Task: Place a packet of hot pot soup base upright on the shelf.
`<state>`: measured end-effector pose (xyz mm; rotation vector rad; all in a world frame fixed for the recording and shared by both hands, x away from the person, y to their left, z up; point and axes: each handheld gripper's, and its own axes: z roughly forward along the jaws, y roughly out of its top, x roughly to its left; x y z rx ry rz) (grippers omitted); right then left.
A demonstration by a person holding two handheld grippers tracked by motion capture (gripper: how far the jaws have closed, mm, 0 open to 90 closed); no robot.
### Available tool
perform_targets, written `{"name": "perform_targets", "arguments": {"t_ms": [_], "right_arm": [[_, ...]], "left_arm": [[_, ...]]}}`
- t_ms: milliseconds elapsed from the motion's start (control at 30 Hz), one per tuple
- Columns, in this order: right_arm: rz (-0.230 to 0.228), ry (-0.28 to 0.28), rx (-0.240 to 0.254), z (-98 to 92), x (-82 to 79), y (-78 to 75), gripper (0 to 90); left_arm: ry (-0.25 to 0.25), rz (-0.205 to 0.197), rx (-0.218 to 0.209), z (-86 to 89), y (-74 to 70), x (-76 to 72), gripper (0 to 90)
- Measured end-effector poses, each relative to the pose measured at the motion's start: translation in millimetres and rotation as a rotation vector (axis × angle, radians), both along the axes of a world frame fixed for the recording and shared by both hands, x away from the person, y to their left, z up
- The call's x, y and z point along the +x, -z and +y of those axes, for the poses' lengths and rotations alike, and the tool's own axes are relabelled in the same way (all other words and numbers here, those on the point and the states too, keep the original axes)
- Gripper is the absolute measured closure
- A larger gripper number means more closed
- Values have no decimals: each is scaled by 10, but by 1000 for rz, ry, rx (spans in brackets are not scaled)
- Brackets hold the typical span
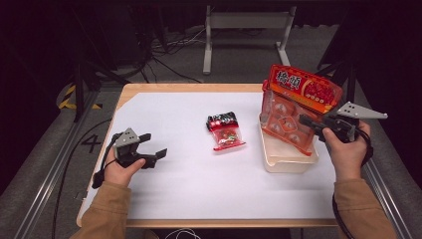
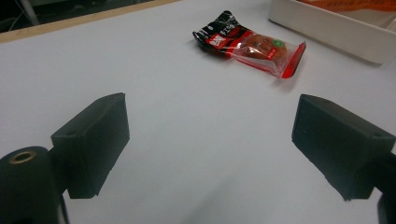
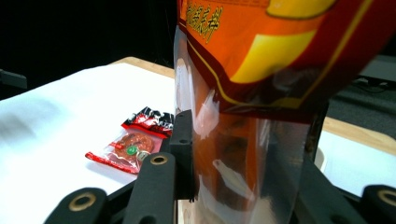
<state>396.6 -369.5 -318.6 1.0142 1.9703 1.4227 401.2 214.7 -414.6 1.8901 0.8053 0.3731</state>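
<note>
A large orange snack bag [image 1: 293,107] with a clear lower half stands tilted in the white tray [image 1: 283,162] at the table's right. My right gripper [image 1: 308,122] is shut on this big bag [image 3: 252,140], its jaws pressing the clear plastic from both sides. A small red and black snack packet [image 1: 225,130] lies flat at the middle of the white table sheet. My left gripper [image 1: 152,149] rests low at the table's left, open and empty. The small packet [image 2: 250,44] lies well ahead of its spread jaws.
The tray [image 2: 336,28] sits near the right table edge. The wooden table rim [image 1: 194,87] runs along the far side, with a metal stand [image 1: 244,30] and cables on the floor behind.
</note>
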Motion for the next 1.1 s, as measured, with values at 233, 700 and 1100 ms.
{"name": "perform_targets", "arguments": {"t_ms": [233, 700, 1100], "right_arm": [[34, 6, 2, -10, 14, 86, 703], [101, -40, -22, 18, 45, 171, 702], [137, -38, -56, 39, 64, 274, 702]], "left_arm": [[1, 2, -5, 4, 9, 5, 119], [2, 4, -4, 2, 7, 4, 119], [5, 4, -3, -32, 5, 14, 119]]}}
